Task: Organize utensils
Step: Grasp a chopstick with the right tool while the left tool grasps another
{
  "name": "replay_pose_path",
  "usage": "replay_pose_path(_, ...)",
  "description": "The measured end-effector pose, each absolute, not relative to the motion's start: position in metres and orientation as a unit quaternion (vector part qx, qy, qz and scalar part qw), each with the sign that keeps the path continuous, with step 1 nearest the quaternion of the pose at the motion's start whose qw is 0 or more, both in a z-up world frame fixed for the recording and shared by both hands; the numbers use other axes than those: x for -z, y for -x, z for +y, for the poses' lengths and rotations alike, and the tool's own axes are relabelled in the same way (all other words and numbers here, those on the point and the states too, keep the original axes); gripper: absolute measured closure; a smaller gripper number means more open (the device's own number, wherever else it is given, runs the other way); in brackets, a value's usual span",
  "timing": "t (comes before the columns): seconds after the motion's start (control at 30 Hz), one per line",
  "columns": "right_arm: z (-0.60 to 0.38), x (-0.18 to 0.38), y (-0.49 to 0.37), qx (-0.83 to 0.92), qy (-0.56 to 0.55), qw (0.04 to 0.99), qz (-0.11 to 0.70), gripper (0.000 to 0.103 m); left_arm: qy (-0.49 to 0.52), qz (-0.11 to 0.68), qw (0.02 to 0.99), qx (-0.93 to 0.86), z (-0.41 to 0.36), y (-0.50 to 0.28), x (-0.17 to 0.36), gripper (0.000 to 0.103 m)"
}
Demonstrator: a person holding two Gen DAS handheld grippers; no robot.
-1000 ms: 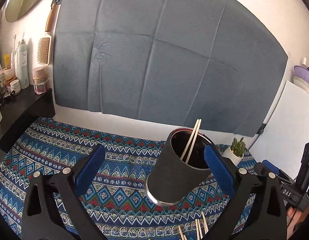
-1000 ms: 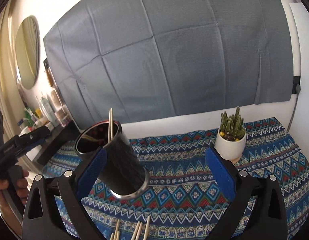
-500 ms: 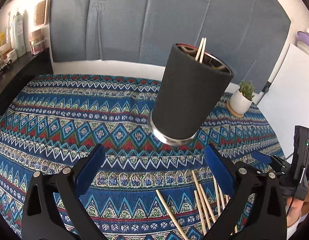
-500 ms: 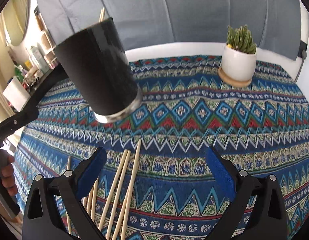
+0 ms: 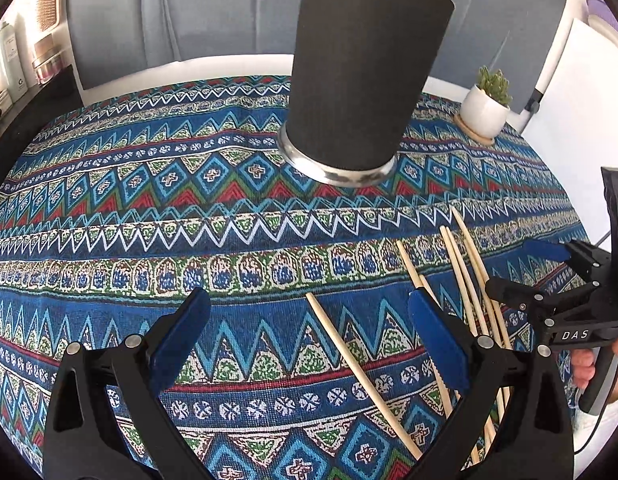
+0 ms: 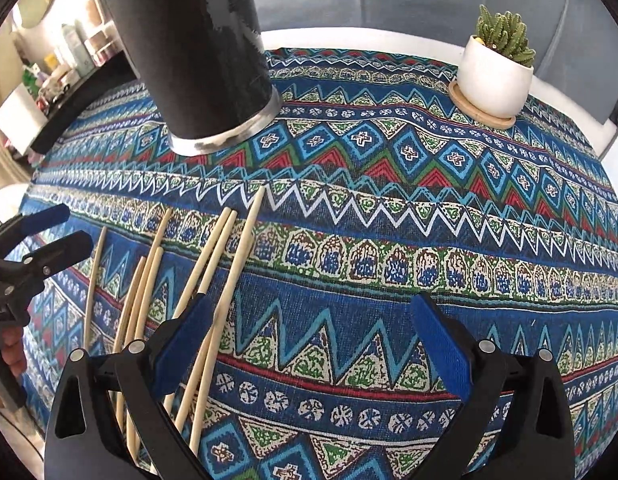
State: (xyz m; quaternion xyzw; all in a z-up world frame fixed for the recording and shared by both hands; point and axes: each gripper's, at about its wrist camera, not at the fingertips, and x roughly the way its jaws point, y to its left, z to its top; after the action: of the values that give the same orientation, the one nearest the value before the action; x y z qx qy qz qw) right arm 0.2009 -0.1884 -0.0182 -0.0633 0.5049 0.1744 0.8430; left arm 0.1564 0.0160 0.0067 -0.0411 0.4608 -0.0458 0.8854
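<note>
A tall black cup (image 5: 357, 80) with a steel base stands upright on the patterned cloth; a chopstick tip shows at its rim. It also shows in the right wrist view (image 6: 193, 52). Several loose wooden chopsticks (image 5: 465, 264) lie on the cloth in front of the cup, also in the right wrist view (image 6: 213, 276). My left gripper (image 5: 309, 336) is open and empty, low over the cloth, with one chopstick (image 5: 349, 356) lying between its fingers. My right gripper (image 6: 309, 340) is open and empty, its left finger over the chopsticks.
A small cactus in a white pot (image 6: 497, 76) on a wooden coaster stands at the back right of the cloth (image 6: 389, 208). A black shelf with bottles (image 6: 65, 76) is at the left. A white board (image 5: 581, 120) leans at the right.
Both grippers have dropped down and tipped toward the table. The cup now stands higher in both views and the loose chopsticks have come into view near the fingers.
</note>
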Motion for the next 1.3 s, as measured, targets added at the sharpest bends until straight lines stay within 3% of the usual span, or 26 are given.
replay_pose_path(0.43, -0.191, 0.018, -0.192, -0.152, 0.097, 0.844, 0.505, 0.008, -0.03, 0.484, 0.874, 0.032, 0.01, -0.152, 0.009, 0.006)
replay_pose_path(0.87, -0.192, 0.019, -0.19, -0.17, 0.086, 0.851, 0.489, 0.009, -0.023, 0.509, 0.86, 0.032, 0.006, -0.142, 0.008, 0.006)
replay_pose_path(0.93, -0.188, 0.018, -0.185, -0.198, 0.105, 0.85, 0.476, 0.015, -0.029, 0.505, 0.862, 0.041, 0.002, -0.136, 0.005, 0.015)
replay_pose_path(0.97, -0.188, 0.017, -0.18, -0.212, 0.107, 0.851, 0.468, 0.03, -0.035, 0.501, 0.863, 0.052, -0.002, -0.133, 0.004, 0.026)
replay_pose_path(1.0, -0.187, 0.014, -0.174, -0.227, 0.112, 0.85, 0.463, 0.053, -0.04, 0.497, 0.864, 0.062, -0.003, -0.129, 0.002, 0.035)
replay_pose_path(1.07, -0.186, 0.009, -0.168, -0.246, 0.119, 0.843, 0.464, 0.087, -0.055, 0.489, 0.867, 0.083, -0.003, -0.126, 0.001, 0.042)
replay_pose_path(1.1, -0.188, 0.008, -0.167, -0.245, 0.117, 0.84, 0.47, 0.095, -0.051, 0.489, 0.866, 0.086, 0.003, -0.127, 0.001, 0.051)
replay_pose_path(1.13, -0.189, 0.007, -0.166, -0.239, 0.117, 0.84, 0.473, 0.096, -0.046, 0.493, 0.865, 0.078, 0.009, -0.129, -0.001, 0.059)
replay_pose_path(1.2, -0.197, 0.006, -0.165, -0.231, 0.119, 0.842, 0.474, 0.097, -0.032, 0.506, 0.859, 0.072, 0.024, -0.133, -0.004, 0.087)
replay_pose_path(1.3, -0.214, 0.009, -0.167, -0.225, 0.077, 0.845, 0.478, 0.098, 0.001, 0.517, 0.852, 0.078, 0.041, -0.136, -0.004, 0.097)
